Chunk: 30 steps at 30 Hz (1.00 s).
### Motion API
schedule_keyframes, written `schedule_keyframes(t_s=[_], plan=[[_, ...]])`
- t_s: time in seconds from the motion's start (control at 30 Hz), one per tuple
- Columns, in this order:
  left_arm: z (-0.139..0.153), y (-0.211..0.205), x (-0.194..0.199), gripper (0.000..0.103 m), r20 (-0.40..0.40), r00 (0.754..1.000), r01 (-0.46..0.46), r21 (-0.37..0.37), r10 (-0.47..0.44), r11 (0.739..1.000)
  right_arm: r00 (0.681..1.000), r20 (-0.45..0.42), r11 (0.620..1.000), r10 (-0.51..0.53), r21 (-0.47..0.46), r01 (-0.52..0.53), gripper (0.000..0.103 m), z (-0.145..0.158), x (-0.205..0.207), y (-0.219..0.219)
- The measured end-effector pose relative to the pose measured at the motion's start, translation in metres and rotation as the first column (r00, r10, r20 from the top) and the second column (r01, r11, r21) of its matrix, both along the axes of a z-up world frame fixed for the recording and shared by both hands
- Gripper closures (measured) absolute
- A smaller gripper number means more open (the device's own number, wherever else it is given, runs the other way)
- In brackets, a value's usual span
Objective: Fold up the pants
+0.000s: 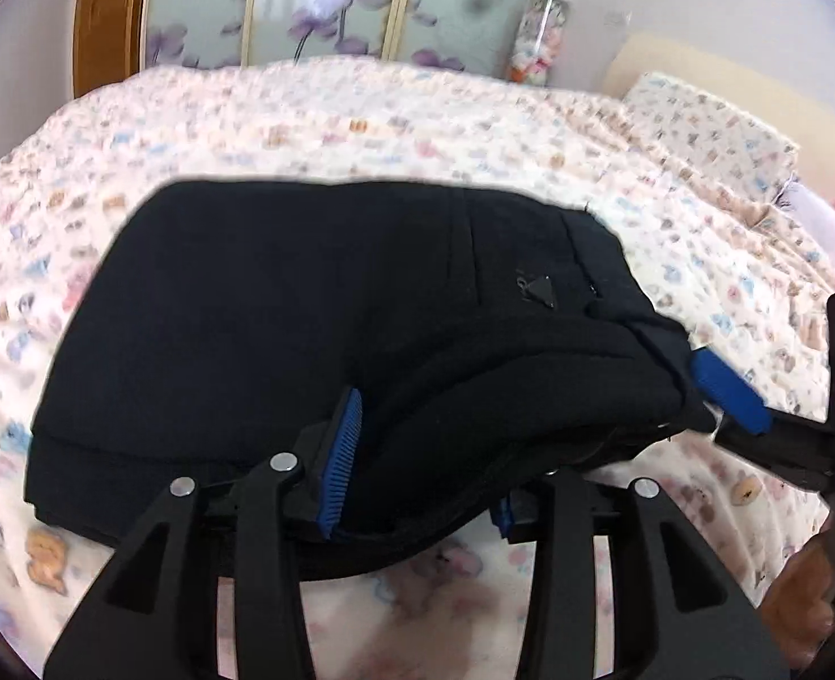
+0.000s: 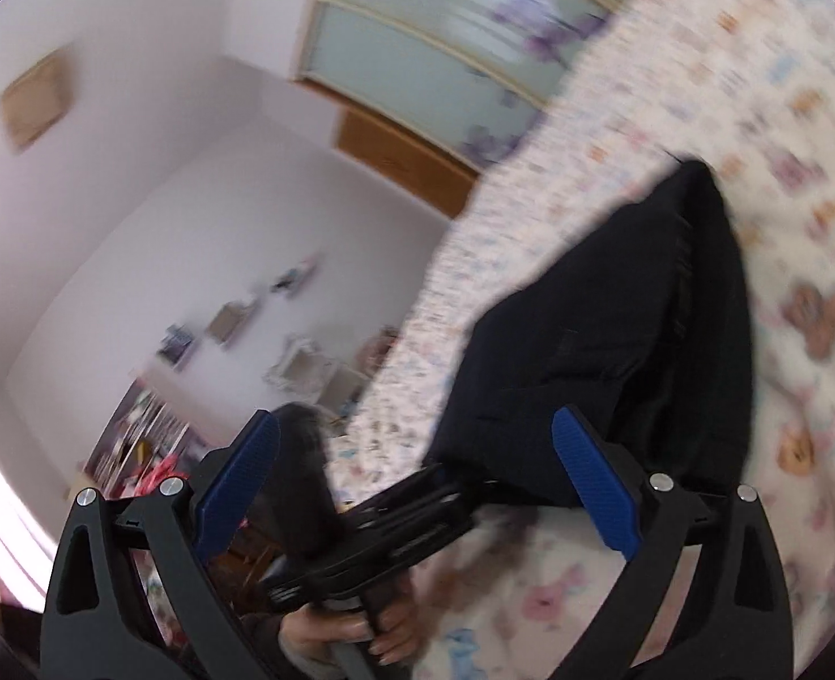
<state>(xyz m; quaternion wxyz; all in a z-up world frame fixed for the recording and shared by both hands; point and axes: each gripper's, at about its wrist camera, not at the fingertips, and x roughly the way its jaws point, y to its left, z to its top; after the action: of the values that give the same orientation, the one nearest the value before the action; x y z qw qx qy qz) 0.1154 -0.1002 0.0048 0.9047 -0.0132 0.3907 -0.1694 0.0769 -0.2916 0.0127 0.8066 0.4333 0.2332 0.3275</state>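
Observation:
Black pants lie folded in a thick bundle on the patterned bedspread. My left gripper has its jaws set wide around the bundle's near edge, with fabric bulging between the blue pads; the right pad is mostly hidden. My right gripper is open and empty, lifted and tilted beside the pants. One of its blue pads shows in the left wrist view at the bundle's right end. The left gripper's body and the hand holding it show in the right wrist view.
A pillow lies at the bed's far right. A wardrobe with floral glass doors stands behind the bed. A cluttered shelf and desk stand against the white wall beyond the bed's edge.

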Motion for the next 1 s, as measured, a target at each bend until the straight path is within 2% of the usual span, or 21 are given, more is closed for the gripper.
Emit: schedule_keyframes(t_s=[0.07, 0.1, 0.23, 0.33, 0.37, 0.4, 0.43, 0.47, 0.5, 0.53, 0.57, 0.6, 0.7, 0.77, 0.87, 1.0], plan=[[-0.001, -0.011, -0.010, 0.064, 0.042, 0.998, 0.033, 0.116, -0.038, 0.993, 0.999, -0.037, 0.998, -0.021, -0.054, 0.019, 0.004, -0.005, 0.004, 0.002], [-0.002, -0.014, -0.014, 0.063, 0.049, 0.998, 0.041, 0.150, -0.049, 0.988, 0.998, -0.057, 0.995, -0.034, -0.091, 0.029, 0.004, -0.007, 0.006, 0.004], [-0.002, -0.016, -0.017, 0.062, 0.004, 0.996, 0.087, 0.188, -0.089, 0.978, 0.992, -0.119, 0.993, -0.042, -0.113, 0.028, 0.004, -0.019, 0.009, 0.003], [-0.001, -0.022, -0.021, 0.060, 0.002, 0.992, 0.121, 0.260, -0.125, 0.958, 0.989, -0.139, 0.987, -0.055, -0.156, 0.033, 0.004, -0.020, 0.012, 0.004], [-0.002, -0.024, -0.024, 0.058, -0.002, 0.991, 0.131, 0.286, -0.136, 0.949, 0.987, -0.149, 0.984, -0.062, -0.174, 0.036, 0.004, -0.020, 0.014, 0.006], [-0.002, -0.027, -0.028, 0.046, -0.014, 0.987, 0.157, 0.314, -0.160, 0.936, 0.985, -0.158, 0.980, -0.072, -0.196, 0.040, 0.004, -0.020, 0.017, 0.009], [0.001, -0.026, -0.032, 0.036, -0.024, 0.980, 0.196, 0.295, -0.198, 0.935, 0.982, -0.169, 0.975, -0.079, -0.218, 0.041, 0.004, -0.021, 0.021, 0.010], [0.005, -0.024, -0.037, 0.020, -0.033, 0.971, 0.238, 0.245, -0.237, 0.940, 0.981, -0.175, 0.973, -0.081, -0.228, 0.040, 0.004, -0.021, 0.023, 0.011], [0.013, -0.017, -0.044, 0.015, -0.032, 0.957, 0.289, 0.152, -0.288, 0.945, 0.980, -0.182, 0.972, -0.085, -0.230, 0.041, 0.004, -0.022, 0.025, 0.011], [0.020, -0.009, -0.049, 0.014, -0.025, 0.948, 0.317, 0.080, -0.316, 0.945, 0.978, -0.188, 0.974, -0.089, -0.224, 0.045, 0.004, -0.022, 0.027, 0.009], [0.025, -0.003, -0.052, 0.012, -0.016, 0.945, 0.326, 0.040, -0.326, 0.944, 0.977, -0.193, 0.975, -0.089, -0.218, 0.046, 0.004, -0.022, 0.029, 0.006], [0.032, 0.006, -0.055, 0.005, 0.006, 0.945, 0.326, -0.009, -0.326, 0.945, 0.977, -0.195, 0.977, -0.090, -0.208, 0.048, 0.004, -0.023, 0.031, 0.004], [0.048, 0.036, -0.059, 0.002, 0.074, 0.956, 0.293, -0.149, -0.285, 0.944, 0.976, -0.203, 0.985, -0.081, -0.165, 0.048, 0.004, -0.028, 0.034, -0.002], [0.052, 0.063, -0.054, 0.002, 0.083, 0.976, 0.215, -0.244, -0.201, 0.946, 0.974, -0.216, 0.991, -0.068, -0.124, 0.041, 0.004, -0.026, 0.032, -0.007], [0.046, 0.099, -0.050, 0.002, 0.075, 0.997, 0.051, -0.313, -0.028, 0.948, 0.984, -0.166, 0.995, -0.067, -0.086, 0.053, 0.004, -0.011, 0.015, -0.013], [0.035, 0.124, -0.041, 0.002, 0.060, 0.991, -0.095, -0.319, 0.120, 0.943, 0.996, -0.078, 0.999, 0.033, 0.002, -0.033, 0.003, 0.005, 0.004, -0.004]])
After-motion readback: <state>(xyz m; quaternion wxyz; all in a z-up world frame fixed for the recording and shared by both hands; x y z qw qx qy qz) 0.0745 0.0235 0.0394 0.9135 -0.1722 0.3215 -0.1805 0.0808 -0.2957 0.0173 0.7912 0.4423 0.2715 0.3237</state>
